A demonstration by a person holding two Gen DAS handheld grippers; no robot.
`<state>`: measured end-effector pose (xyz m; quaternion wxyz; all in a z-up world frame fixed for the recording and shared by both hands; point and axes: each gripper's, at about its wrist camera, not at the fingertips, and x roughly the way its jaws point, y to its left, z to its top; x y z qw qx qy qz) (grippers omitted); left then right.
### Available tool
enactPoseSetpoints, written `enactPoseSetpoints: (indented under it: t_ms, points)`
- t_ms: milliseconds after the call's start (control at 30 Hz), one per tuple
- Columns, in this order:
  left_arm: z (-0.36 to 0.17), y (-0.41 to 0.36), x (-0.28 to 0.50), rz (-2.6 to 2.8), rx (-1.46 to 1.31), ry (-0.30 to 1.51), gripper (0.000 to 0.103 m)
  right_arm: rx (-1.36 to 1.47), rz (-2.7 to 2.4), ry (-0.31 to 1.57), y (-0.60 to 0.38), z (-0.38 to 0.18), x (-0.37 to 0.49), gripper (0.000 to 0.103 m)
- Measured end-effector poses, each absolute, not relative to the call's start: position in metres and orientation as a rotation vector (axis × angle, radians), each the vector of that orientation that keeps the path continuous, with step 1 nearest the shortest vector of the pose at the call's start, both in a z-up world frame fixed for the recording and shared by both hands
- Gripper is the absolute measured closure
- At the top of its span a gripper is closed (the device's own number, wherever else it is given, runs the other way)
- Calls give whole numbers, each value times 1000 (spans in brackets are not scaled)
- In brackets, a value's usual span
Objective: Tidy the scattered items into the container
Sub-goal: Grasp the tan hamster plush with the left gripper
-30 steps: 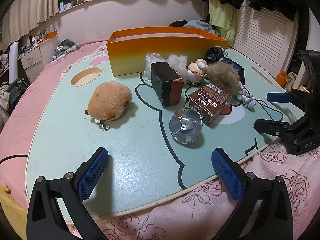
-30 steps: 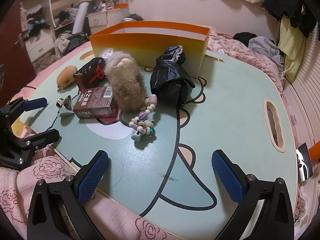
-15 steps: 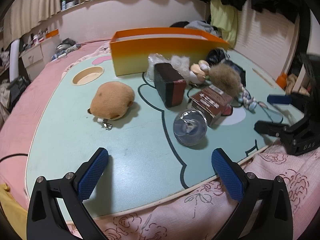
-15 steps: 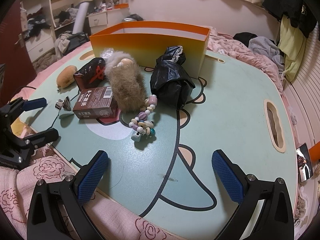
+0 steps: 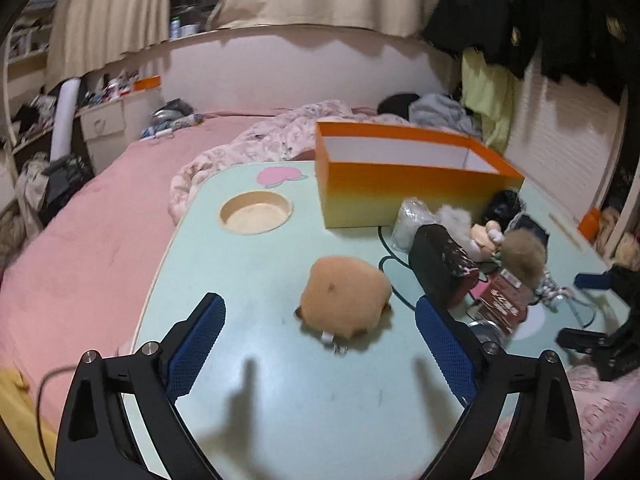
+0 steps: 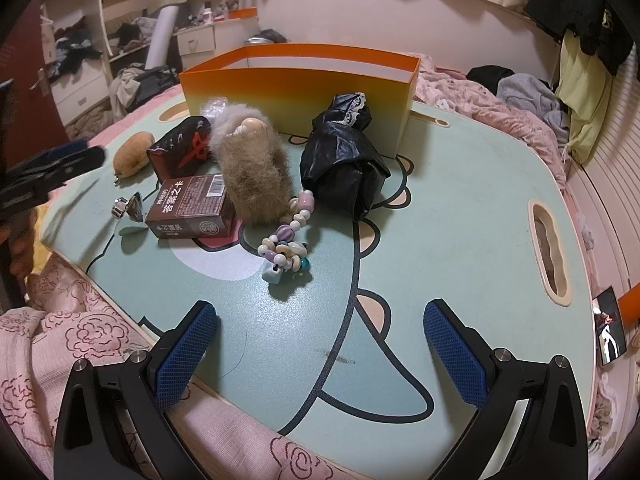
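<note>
An open orange box (image 5: 404, 184) stands at the far side of the mint table (image 5: 256, 264); it also shows in the right wrist view (image 6: 296, 80). My left gripper (image 5: 320, 354) is open, just short of a tan plush (image 5: 344, 298) with a keyring. My right gripper (image 6: 320, 358) is open and empty near the table's front edge. Before it lie a bead charm (image 6: 286, 240), a brown card box (image 6: 192, 206), a furry toy (image 6: 254, 176), a black bag (image 6: 344, 164), a dark pouch (image 6: 180, 152) and a silver cone (image 6: 130, 208).
The table has a round cup hole (image 5: 256, 212) at its left and a slot handle (image 6: 550, 252) at its right. It rests on a pink bed (image 5: 80, 240) with a floral blanket (image 6: 60, 340). A phone (image 6: 610, 324) lies off the right edge.
My left gripper has moved forward and left over the table, closing in on the tan plush. My right gripper has stayed still.
</note>
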<state>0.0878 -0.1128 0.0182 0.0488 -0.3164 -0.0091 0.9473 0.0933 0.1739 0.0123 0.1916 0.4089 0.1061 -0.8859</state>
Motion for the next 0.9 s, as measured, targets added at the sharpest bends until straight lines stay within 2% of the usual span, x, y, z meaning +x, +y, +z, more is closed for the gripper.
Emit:
enactPoseSetpoints:
  t_ms: [100, 200, 233, 267, 300, 333, 433, 600, 733, 767, 900]
  points:
    - [13, -103, 71, 2879, -1005, 70, 7, 1148, -2488, 298, 174, 12, 93, 0]
    - [12, -98, 60, 2864, -1005, 82, 7, 1148, -2488, 298, 174, 12, 93, 0]
    - [12, -97, 57, 2848, -1013, 80, 15, 1148, -2488, 298, 174, 12, 93, 0]
    - [11, -95, 55, 2828, -1027, 85, 35, 1148, -2488, 297, 174, 12, 94, 0]
    - [9, -94, 52, 2808, -1051, 102, 49, 1148, -2488, 297, 174, 12, 94, 0]
    - [7, -92, 51, 2800, -1071, 126, 55, 1148, -2489, 297, 174, 12, 94, 0]
    - [7, -92, 58, 2802, -1047, 118, 55, 1148, -2489, 296, 174, 12, 94, 0]
    - [7, -99, 81, 2732, -1015, -89, 55, 1145, -2500, 295, 174, 13, 94, 0]
    - [7, -95, 105, 2754, -957, -80, 55, 1132, -2535, 249, 180, 18, 93, 2]
    - [7, -94, 109, 2760, -945, -76, 55, 1114, -2545, 224, 183, 21, 94, 3]
    - [8, -93, 111, 2770, -930, -84, 55, 1023, -2593, 154, 190, 39, 91, 24]
